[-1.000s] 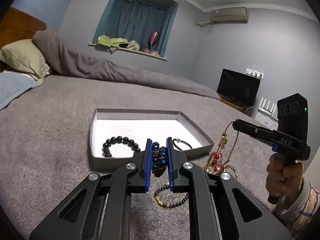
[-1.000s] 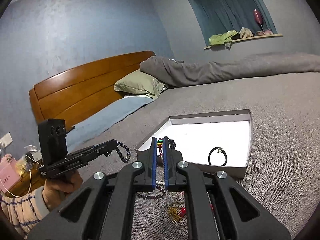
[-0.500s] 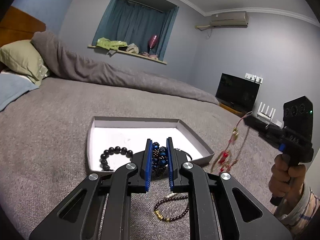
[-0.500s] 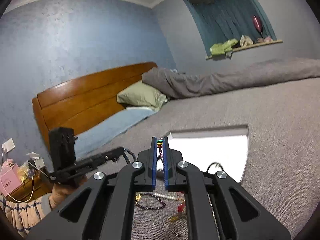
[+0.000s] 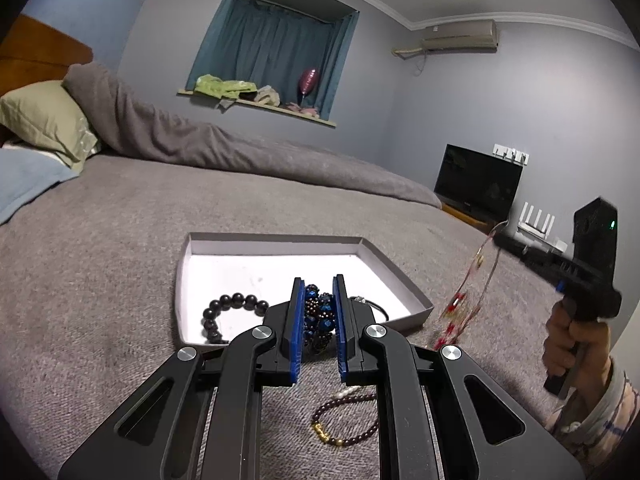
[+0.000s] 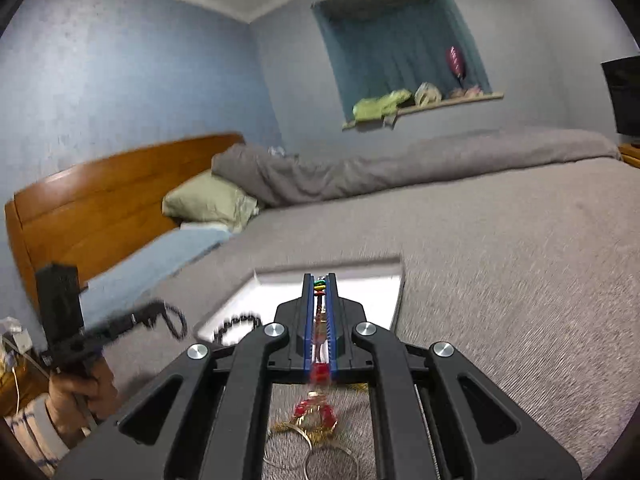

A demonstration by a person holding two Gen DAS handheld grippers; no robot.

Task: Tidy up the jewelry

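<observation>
A shallow white box [image 5: 280, 242] lies on the grey bed. A black bead bracelet [image 5: 232, 308] and a thin black cord bracelet [image 5: 378, 309] lie inside it. My left gripper [image 5: 317, 286] is shut on a dark blue bead bracelet [image 5: 318, 316] just above the box's near edge. My right gripper [image 6: 319, 280] is shut on a red and gold string necklace [image 6: 316, 416] that hangs below it; it also shows in the left wrist view [image 5: 468, 300], lifted right of the box. The right wrist view is blurred.
A brown and gold bead bracelet [image 5: 346, 420] lies on the bed in front of the box. Gold rings [image 6: 316, 448] hang low under the right gripper. A folded grey duvet [image 5: 240, 152], pillow [image 5: 48, 120] and wooden headboard [image 6: 88, 204] are at the back.
My right gripper has lifted the red and gold necklace off the bed and swung toward the box. My left gripper has risen a little with the blue bracelet.
</observation>
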